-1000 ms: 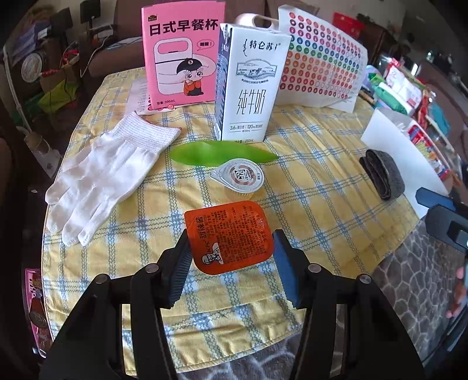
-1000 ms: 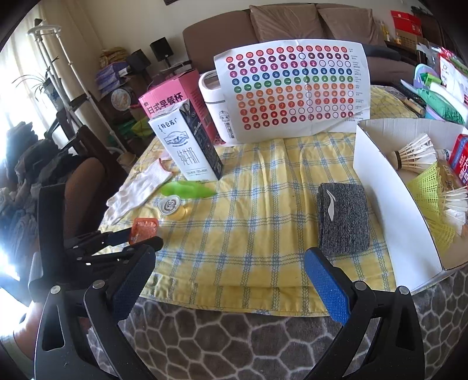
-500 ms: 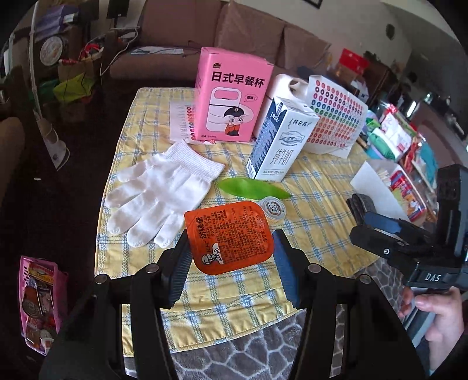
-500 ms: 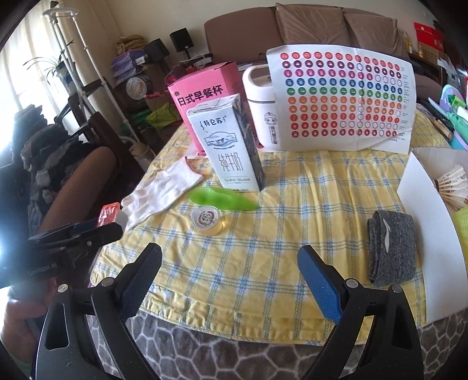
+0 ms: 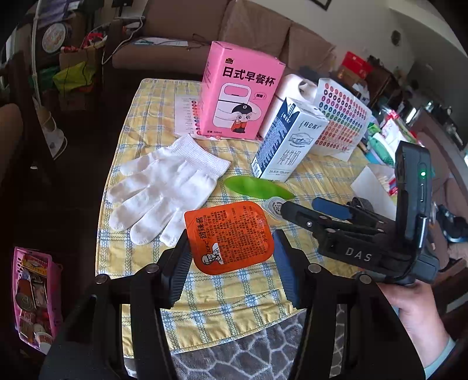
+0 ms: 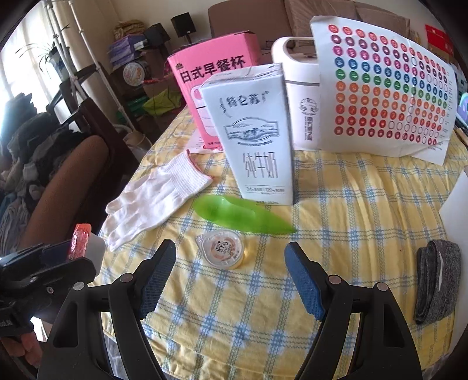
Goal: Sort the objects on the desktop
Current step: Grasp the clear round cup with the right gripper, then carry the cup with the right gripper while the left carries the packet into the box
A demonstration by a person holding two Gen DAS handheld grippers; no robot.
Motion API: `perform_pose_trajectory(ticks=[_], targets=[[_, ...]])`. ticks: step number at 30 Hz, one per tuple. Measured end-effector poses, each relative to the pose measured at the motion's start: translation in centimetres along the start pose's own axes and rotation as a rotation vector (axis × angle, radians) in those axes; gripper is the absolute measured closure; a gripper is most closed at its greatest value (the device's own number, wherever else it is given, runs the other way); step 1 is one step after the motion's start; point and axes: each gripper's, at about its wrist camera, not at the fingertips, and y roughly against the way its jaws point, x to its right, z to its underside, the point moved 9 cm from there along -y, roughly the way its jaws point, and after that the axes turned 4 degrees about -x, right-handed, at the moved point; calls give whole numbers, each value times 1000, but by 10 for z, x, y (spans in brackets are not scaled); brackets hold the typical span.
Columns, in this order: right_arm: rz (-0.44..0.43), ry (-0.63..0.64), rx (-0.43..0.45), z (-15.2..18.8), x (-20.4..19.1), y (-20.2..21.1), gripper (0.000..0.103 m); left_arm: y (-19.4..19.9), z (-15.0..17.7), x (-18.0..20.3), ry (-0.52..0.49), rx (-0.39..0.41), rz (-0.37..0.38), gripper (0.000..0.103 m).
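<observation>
Orange sauce packet [image 5: 229, 236] clamped flat in left tool [image 5: 229, 260], long axis roughly 10-to-4. Right tool [image 6: 231, 280] closing, empty, above small round cup [image 6: 220, 248].

Background is pretty cluttered, honestly. There's a big brown fabric sofa [image 5: 234, 26] along the far wall behind the table, with a red cardboard box [image 5: 355, 62] off to its right. The table wears a yellow checked tablecloth with blue lines [image 5: 222, 295], and a grey honeycomb-patterned cover [image 5: 257, 345] peeks out under its near edge. On the dark floor to the left sits a pink plastic basket [image 5: 17, 254] stuffed with small packets. From the other side you get a rounded brown chair back [image 6: 73, 175] just beside the table, a heap of dark clothes [image 6: 20, 137] behind it, a small black speaker [image 6: 182, 23] and a leafy potted plant [image 6: 49, 55] by the window.
</observation>
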Motion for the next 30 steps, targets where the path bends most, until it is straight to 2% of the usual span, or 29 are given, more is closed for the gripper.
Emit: perform_pose_trajectory(ticks=[2, 4, 6, 12, 18, 23, 27, 30], targets=[[30, 33, -17, 2, -5, -12, 36, 0, 0, -1, 9, -4, 4, 52], [51, 45, -44, 5, -5, -26, 60, -1, 0, -2, 16, -6, 7, 52], [56, 45, -49, 6, -3, -34, 66, -1, 0, -2, 15, -9, 6, 52], [70, 83, 0, 2, -1, -12, 68, -3, 0, 1, 11, -14, 12, 52], [25, 80, 58, 4, 23, 73, 68, -4, 5, 30, -68, -25, 32, 52], [77, 22, 94, 4, 97, 162, 68, -6, 2, 101, -130, -59, 116, 52], [205, -40, 94, 5, 185, 215, 68, -13, -13, 193, -220, -76, 201, 52], [283, -102, 64, 14, 253, 234, 68, -27, -27, 269, -299, -105, 251, 52]])
